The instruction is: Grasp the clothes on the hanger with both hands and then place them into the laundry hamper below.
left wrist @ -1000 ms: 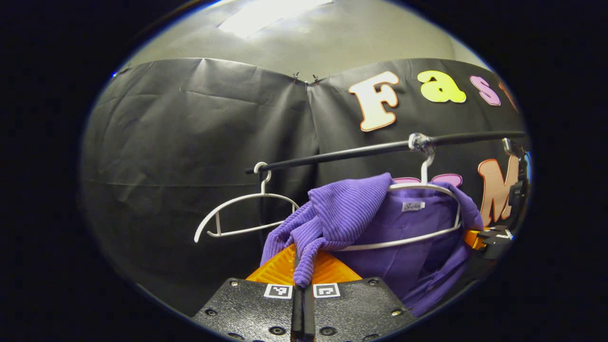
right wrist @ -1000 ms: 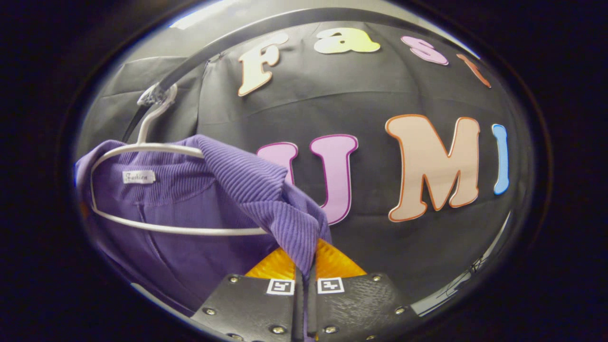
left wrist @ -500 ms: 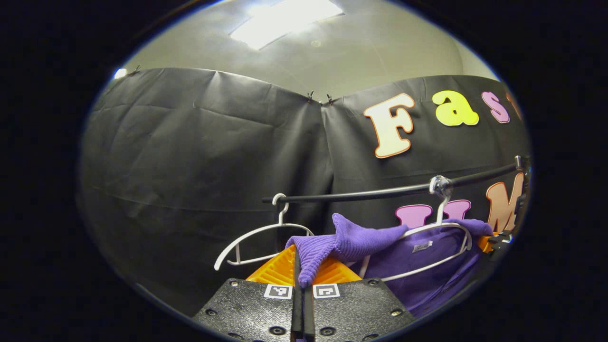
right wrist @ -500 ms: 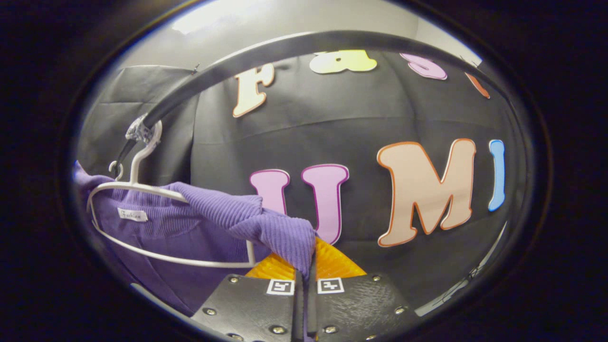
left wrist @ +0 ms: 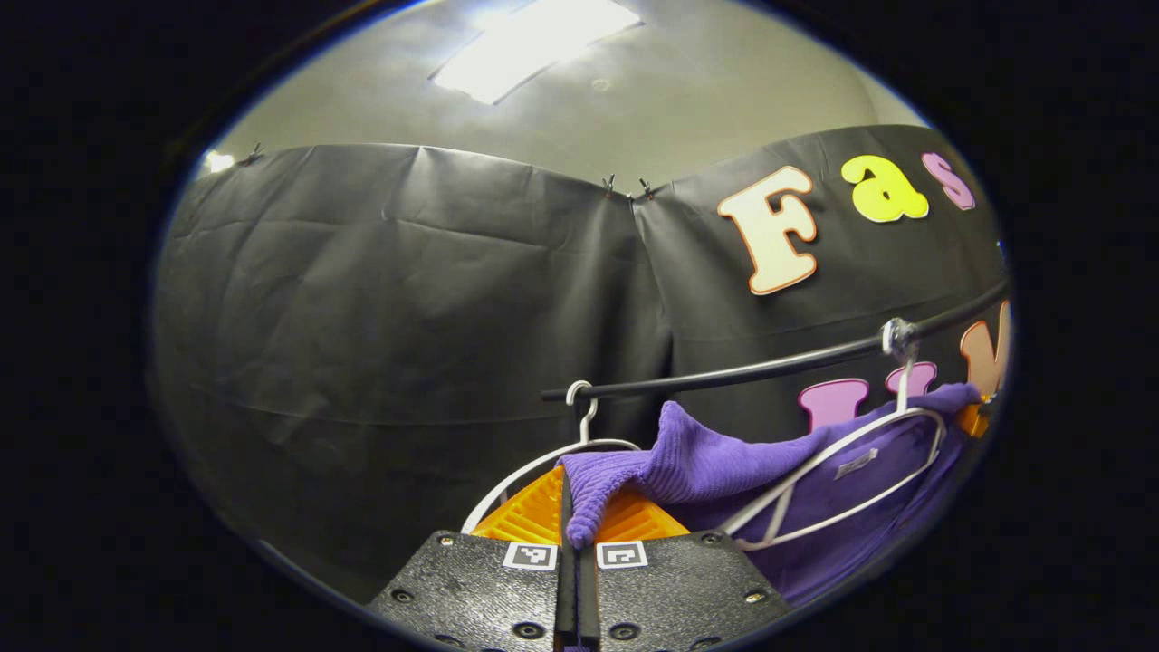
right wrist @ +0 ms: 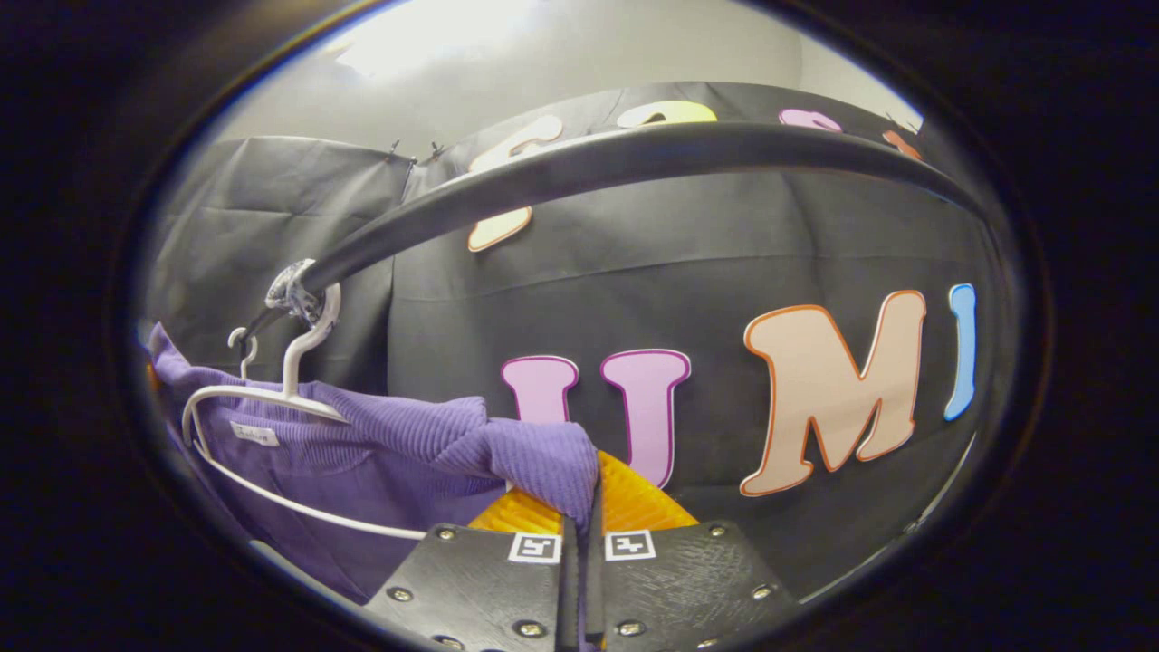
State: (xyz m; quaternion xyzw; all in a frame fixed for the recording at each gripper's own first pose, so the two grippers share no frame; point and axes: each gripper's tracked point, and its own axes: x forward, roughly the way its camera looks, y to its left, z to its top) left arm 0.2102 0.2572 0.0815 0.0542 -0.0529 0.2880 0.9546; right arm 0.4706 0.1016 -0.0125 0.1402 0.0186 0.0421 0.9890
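- My left claw [left wrist: 576, 521] pinches one shoulder of the purple top [left wrist: 715, 462].
- My right claw [right wrist: 582, 507] pinches the other shoulder.
- The top drapes over its white hanger [right wrist: 272, 398] on the black rod [right wrist: 589, 172].

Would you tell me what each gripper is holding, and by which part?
Both hold the purple garment: the left gripper pinches one shoulder fold, the right gripper the other.

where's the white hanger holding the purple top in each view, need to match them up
Left gripper view: the white hanger sits lower right, hooked on the black rail.
Right gripper view: it hangs at lower left, purple top draped over it.
Shared landmark: the small white label inside the top's collar.
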